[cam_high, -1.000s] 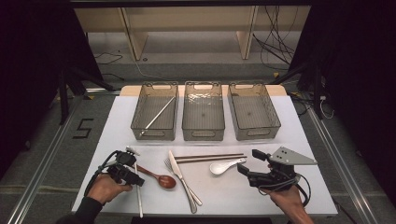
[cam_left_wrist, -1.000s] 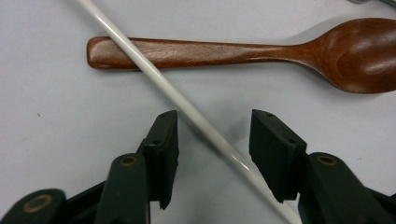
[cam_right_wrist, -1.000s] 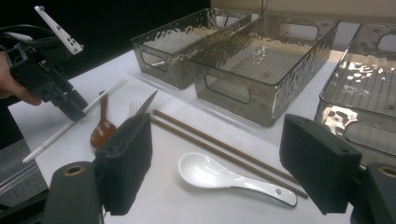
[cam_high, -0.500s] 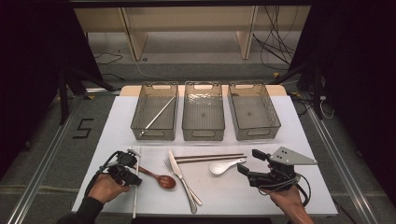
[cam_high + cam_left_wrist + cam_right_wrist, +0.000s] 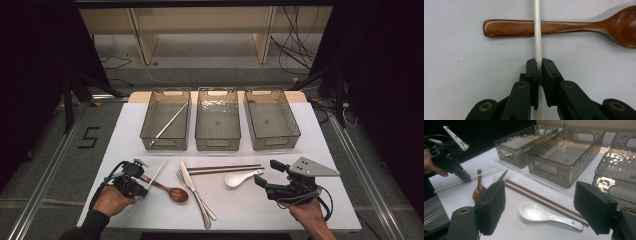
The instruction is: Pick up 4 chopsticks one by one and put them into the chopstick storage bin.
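Left gripper: the left gripper (image 5: 142,186) has its jaws clamped on one white chopstick (image 5: 538,37), near the table's front-left corner.
White chopstick in the grip: it runs straight out between the jaws and crosses over the handle of the wooden spoon (image 5: 564,26); in the high view it slants from the front-left edge up toward the left bin.
Left hand: the left hand (image 5: 111,200) comes in from the front edge, wrapped round the gripper body, cable looping beside it.
Right gripper: the right gripper (image 5: 263,176) has its jaws spread wide with nothing between them, near the front-right of the table, pointing left toward the white soup spoon (image 5: 544,215).
Right hand: the right hand (image 5: 307,212) holds it low over the table, grey three-cornered plate on top.
Spoons: two, one wooden and one white ceramic, both on the front half of the table.
White chopsticks: two, one gripped and a second white chopstick (image 5: 169,123) lying slantwise inside the left bin (image 5: 150,131).
Brown chopsticks: two, the brown chopsticks (image 5: 225,169) lying side by side mid-table, just behind the soup spoon.
Fork and knife: one fork (image 5: 192,195) and one knife (image 5: 192,182), crossing each other beside the wooden spoon's bowl.
Bins: three clear bins in a row along the table's far edge; middle bin (image 5: 217,145), right bin (image 5: 295,131).
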Tool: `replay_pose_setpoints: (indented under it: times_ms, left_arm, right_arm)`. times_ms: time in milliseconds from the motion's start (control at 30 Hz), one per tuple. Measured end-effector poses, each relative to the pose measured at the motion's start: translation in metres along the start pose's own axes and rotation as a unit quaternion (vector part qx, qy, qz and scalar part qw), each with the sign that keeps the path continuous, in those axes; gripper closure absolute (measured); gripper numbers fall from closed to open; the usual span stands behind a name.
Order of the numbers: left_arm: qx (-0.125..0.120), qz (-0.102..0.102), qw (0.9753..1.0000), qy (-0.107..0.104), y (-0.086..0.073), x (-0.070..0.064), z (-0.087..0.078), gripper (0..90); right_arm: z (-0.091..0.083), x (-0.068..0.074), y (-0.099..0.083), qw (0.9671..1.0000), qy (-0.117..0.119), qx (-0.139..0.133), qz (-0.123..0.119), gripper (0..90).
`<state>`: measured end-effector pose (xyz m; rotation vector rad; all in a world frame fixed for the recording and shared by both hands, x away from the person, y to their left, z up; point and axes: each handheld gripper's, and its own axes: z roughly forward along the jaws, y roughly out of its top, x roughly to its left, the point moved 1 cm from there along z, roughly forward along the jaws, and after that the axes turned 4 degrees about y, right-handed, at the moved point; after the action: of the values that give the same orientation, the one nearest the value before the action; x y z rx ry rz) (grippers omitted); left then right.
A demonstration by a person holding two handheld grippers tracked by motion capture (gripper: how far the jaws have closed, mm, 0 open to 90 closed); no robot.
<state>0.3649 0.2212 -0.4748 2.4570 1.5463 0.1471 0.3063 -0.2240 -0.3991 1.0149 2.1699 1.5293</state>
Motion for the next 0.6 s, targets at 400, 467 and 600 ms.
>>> replay_pose_setpoints:
  times_ms: [400, 467, 600]
  left_arm:
    - [-0.018, 0.015, 0.9997, -0.002, 0.000, 0.004, -0.010, 84.5]
    - [-0.026, 0.018, 0.9995, -0.008, 0.000, 0.004, -0.016, 84.4]
    - [-0.052, 0.027, 0.9981, -0.020, 0.000, 0.001, -0.029, 84.4]
  right_arm:
    - [-0.001, 0.000, 0.000, 1.0000, 0.000, 0.000, 0.001, 26.4]
    - [-0.001, 0.000, 0.001, 1.0000, 0.000, 0.000, 0.001, 26.4]
    - [0.000, 0.000, 0.000, 1.0000, 0.000, 0.001, -0.001, 26.4]
